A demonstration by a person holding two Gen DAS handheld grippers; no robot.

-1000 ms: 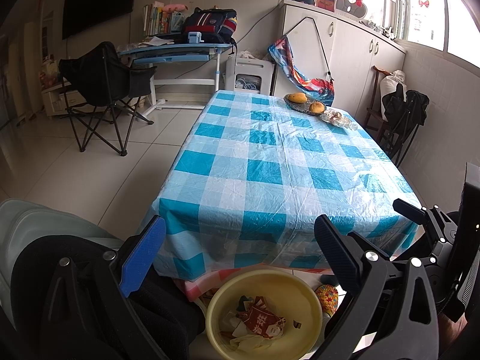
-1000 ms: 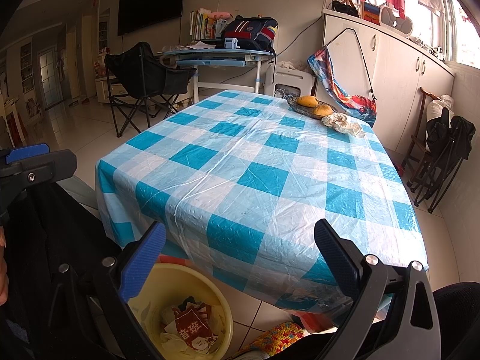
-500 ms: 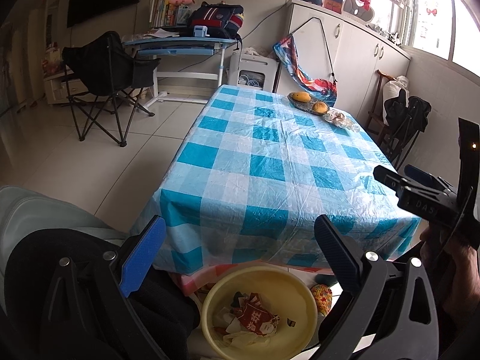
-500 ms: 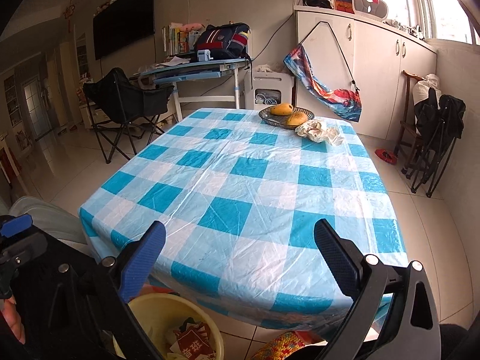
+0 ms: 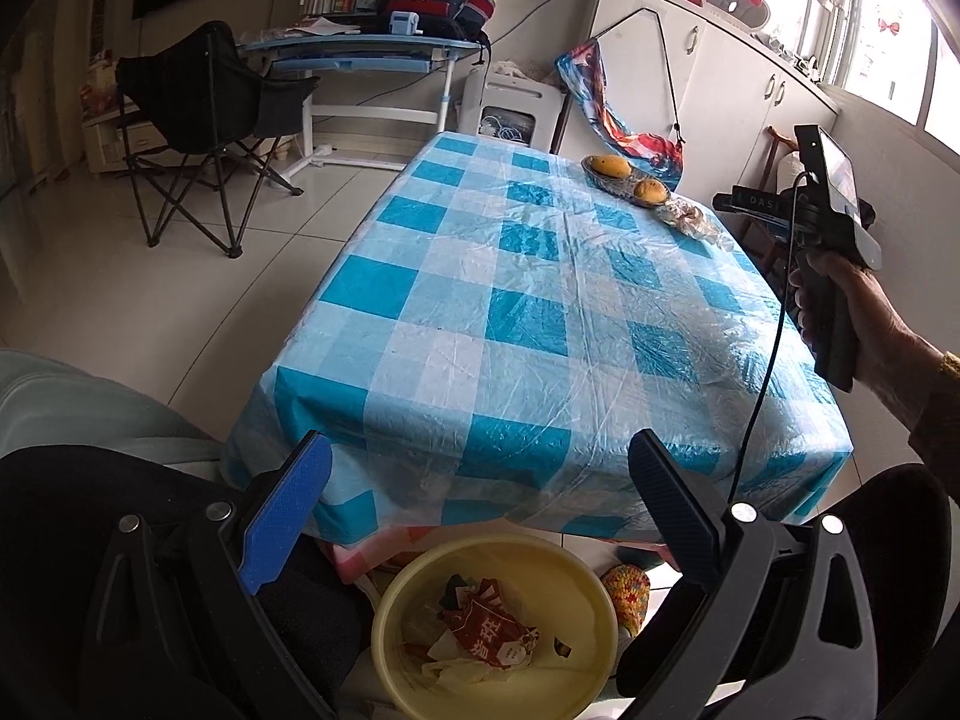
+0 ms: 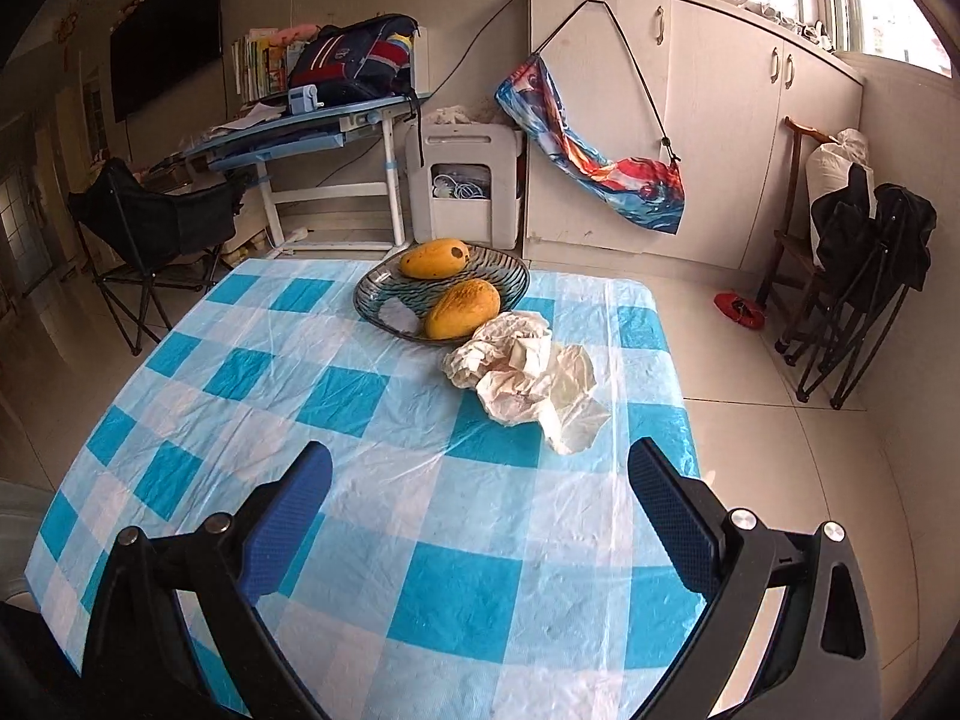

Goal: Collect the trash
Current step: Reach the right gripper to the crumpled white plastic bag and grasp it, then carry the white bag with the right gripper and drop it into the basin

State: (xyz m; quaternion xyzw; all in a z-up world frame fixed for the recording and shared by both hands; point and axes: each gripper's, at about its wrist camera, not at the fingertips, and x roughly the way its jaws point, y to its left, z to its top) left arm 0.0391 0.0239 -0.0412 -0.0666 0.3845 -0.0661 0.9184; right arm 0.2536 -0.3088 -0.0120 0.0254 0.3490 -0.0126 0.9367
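The right tool (image 6: 479,516) hangs over the tabletop (image 6: 372,510), its two pads spread wide with nothing between them, and dead ahead of it, a little to its right, lies the crumpled white paper (image 6: 527,375), touching the rim of the glass fruit dish (image 6: 441,287) just beyond. That wad looks like the last scrap up here; I can spot no other litter on the checked cloth. Back at the near edge the left tool (image 5: 479,510) hovers released too, empty, and right below it sits the yellow bin (image 5: 591,594) on the floor, already holding a red wrapper (image 5: 493,630) and pale scraps. So I'd judge the job mostly done: one grab and one drop into the bin remain.
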